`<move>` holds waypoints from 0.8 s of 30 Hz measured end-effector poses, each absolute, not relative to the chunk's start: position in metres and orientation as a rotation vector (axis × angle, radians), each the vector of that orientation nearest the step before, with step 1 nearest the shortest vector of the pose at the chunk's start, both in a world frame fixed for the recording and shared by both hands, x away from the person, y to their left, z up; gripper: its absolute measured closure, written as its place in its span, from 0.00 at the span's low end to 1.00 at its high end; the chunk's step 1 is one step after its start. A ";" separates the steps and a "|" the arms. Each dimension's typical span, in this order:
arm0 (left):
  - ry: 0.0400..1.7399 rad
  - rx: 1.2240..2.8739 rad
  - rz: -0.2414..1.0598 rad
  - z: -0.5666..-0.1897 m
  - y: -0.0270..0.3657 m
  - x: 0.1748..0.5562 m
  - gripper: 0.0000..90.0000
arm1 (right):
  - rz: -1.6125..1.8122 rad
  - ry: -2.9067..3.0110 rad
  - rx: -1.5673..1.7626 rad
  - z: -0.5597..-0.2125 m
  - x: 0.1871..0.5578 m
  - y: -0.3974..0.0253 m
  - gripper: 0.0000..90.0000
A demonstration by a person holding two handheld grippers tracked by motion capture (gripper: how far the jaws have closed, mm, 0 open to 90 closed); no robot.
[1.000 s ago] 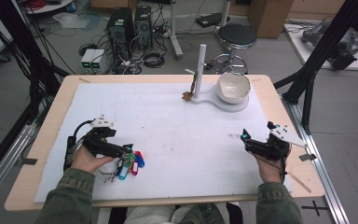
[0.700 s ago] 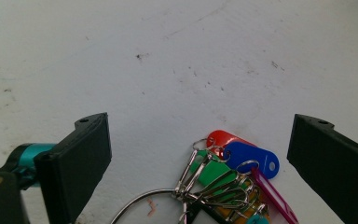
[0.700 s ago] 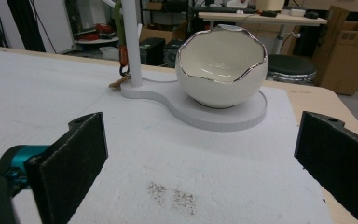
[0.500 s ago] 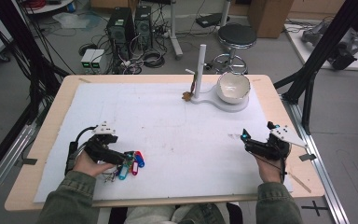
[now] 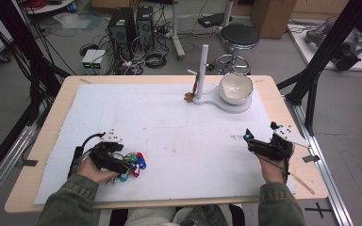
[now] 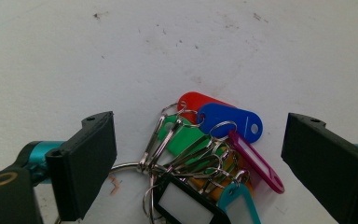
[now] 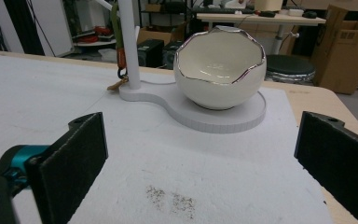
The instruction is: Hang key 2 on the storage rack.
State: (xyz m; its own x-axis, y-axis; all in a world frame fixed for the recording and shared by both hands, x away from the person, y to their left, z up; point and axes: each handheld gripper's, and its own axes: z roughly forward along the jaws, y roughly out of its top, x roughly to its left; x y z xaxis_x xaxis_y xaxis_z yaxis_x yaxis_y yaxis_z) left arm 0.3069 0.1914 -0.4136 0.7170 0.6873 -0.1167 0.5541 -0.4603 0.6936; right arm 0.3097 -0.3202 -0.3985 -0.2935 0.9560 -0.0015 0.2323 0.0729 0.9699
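The table (image 5: 47, 141) carries a stand (image 5: 226, 101) with a bowl (image 5: 235, 88) at one o'clock. At seven o'clock the left gripper (image 6: 200, 163), jaws spread, straddles the keys (image 6: 205, 154); closing might pinch one tag, letting the bunch swing. The right gripper (image 7: 196, 158) at four o'clock gapes empty

Key tags lower left, bowl stand upper right of the high view.
The bunch of key tags (image 5: 131, 165) lies on the white mat (image 5: 169, 136); the bowl (image 5: 235, 88) sits on its stand (image 5: 217, 100), with the post (image 5: 202, 70) to its left.
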 end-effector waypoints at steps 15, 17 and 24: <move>0.931 2.267 0.179 -0.423 0.191 0.315 0.65 | 1.260 1.641 1.209 -0.400 0.315 -0.320 0.02; 0.922 2.254 0.169 -0.423 0.194 0.316 0.71 | 1.256 1.641 1.209 -0.401 0.315 -0.320 0.02; 0.908 2.218 0.200 -0.418 0.197 0.311 0.86 | 1.269 1.630 1.205 -0.399 0.310 -0.321 0.02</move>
State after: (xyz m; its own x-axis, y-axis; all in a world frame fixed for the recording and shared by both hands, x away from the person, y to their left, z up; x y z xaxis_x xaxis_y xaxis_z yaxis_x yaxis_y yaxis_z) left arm 0.3113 0.1966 -0.4184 0.7397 0.6621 -0.1203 0.5506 -0.4926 0.6739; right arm 0.3101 -0.3210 -0.3987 -0.2922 0.9563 -0.0014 0.2333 0.0727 0.9697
